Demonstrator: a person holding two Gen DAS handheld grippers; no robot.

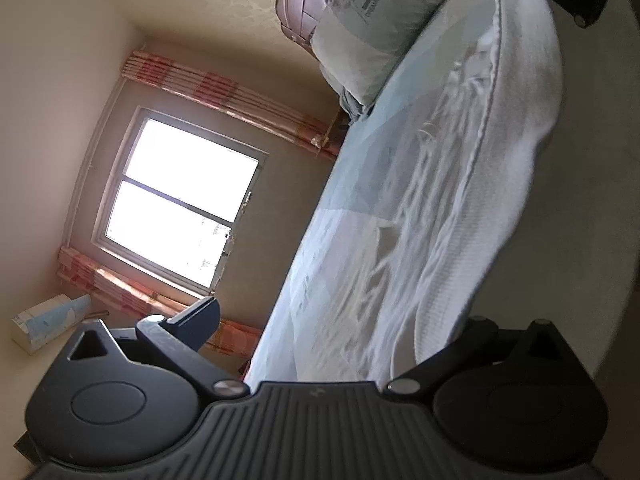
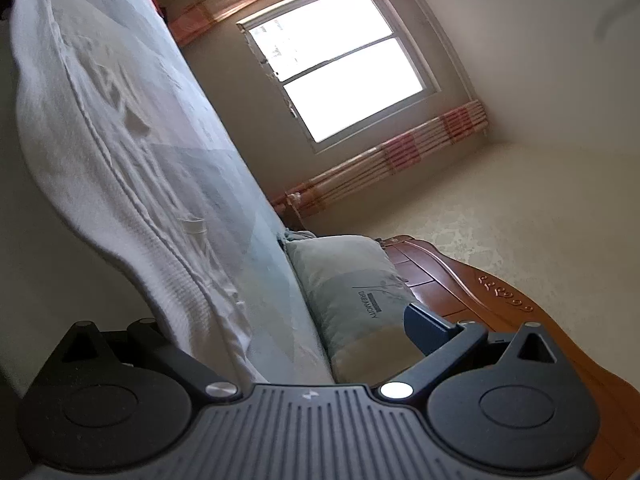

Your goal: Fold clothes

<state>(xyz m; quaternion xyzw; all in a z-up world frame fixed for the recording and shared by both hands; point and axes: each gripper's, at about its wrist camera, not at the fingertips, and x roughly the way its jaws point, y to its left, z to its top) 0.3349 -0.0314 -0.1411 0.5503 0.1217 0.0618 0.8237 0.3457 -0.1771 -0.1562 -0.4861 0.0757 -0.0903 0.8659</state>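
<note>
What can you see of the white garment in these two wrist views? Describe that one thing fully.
The white garment looks like a ribbed or waffle-textured knit, with long raised creases and a stitched seam along one side. It is spread out, rumpled rather than folded, on the pale blue bedsheet. Its near part runs down between the fingers of each set of tongs, but whether either grips it cannot be told. Its type is unclear.

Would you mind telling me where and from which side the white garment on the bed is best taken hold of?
I would pinch the white garment by its ribbed outer border, just beyond the raised seam. That border seems to lie clear of the blue sheet, so coming in from the side away from the window should put one finger on each face.
</note>
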